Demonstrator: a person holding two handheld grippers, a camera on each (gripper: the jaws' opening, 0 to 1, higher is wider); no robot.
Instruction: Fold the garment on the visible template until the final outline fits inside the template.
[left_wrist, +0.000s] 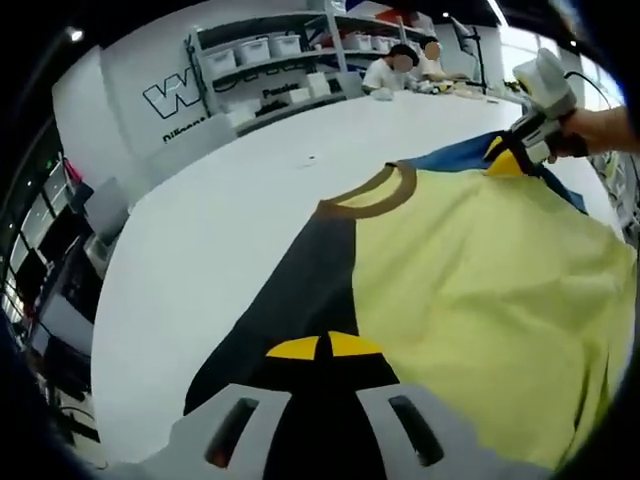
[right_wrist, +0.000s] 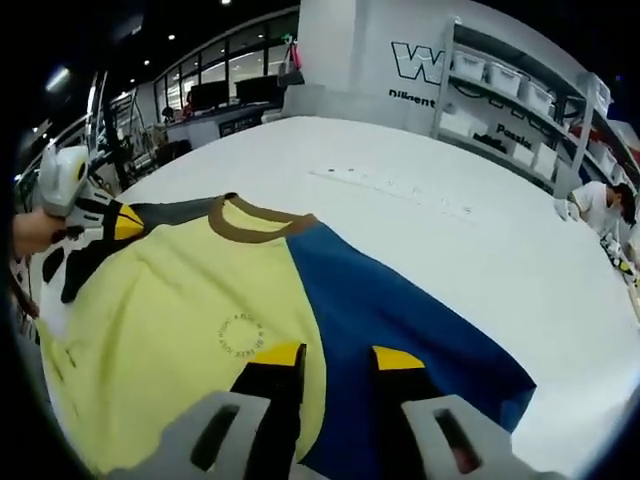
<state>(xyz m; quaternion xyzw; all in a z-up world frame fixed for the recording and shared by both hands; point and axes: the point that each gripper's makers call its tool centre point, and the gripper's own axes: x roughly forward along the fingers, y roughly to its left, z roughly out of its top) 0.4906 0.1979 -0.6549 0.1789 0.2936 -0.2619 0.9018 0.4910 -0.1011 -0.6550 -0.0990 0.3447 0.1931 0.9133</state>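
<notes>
A T-shirt with a yellow body (left_wrist: 480, 290) (right_wrist: 170, 320) lies flat on the white table (left_wrist: 200, 250), brown collar (left_wrist: 375, 195) (right_wrist: 250, 225) pointing away. One sleeve is dark grey (left_wrist: 300, 290) (right_wrist: 170, 213), the other blue (left_wrist: 460, 155) (right_wrist: 400, 320). My left gripper (left_wrist: 325, 347) (right_wrist: 120, 222) is shut on the dark sleeve, its yellow tips nearly touching. My right gripper (right_wrist: 340, 356) (left_wrist: 508, 160) sits over the blue sleeve near the shoulder, jaws apart with blue cloth showing between them.
Bare table stretches beyond the collar, with a faint row of marks (right_wrist: 390, 185). Shelves with white bins (left_wrist: 260, 50) (right_wrist: 500, 80) line the wall. People sit at the far end (left_wrist: 390, 70) (right_wrist: 600, 205). Chairs (left_wrist: 105, 210) stand along the table's edge.
</notes>
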